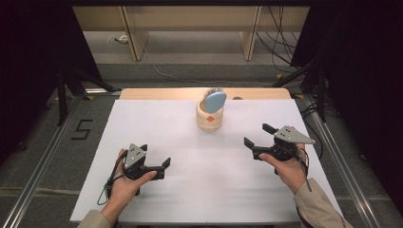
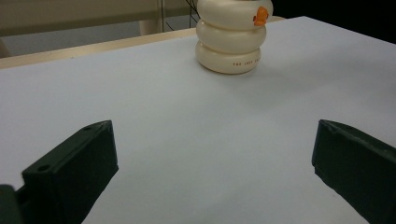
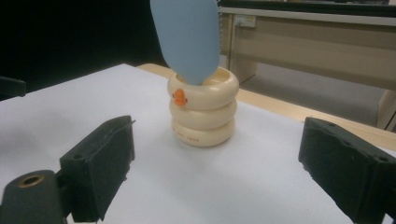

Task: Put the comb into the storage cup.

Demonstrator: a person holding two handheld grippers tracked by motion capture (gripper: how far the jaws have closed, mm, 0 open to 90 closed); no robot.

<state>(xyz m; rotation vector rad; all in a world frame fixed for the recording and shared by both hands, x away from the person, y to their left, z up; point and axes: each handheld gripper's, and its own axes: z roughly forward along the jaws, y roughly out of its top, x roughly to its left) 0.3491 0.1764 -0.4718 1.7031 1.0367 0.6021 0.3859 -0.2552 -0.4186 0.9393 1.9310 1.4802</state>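
Your left claw (image 1: 154, 161) and right claw (image 1: 259, 136) both stand with jaws apart and nothing between them, each held low over the white surface (image 1: 209, 166), well apart from the holder (image 1: 209, 116) that stands upright near the far edge, between the two of you. In your left gripper view the holder's top is cut off by the frame, so you see three stacked cream rings, smooth and glossy, with a small orange mark and a line of print too small to read. In your right gripper view the pale blue brush (image 3: 187, 37) leans out of the holder's mouth; its upper end runs off the picture and its lower end is hidden inside the rings. The brush's back is a smooth, matte, rounded oval, and a fringe of fine bristles shows along its edge, clearer in the high view as a grey tuft behind it. The surface is flat, matte and uniform, with a strip of bare wood along the far side.
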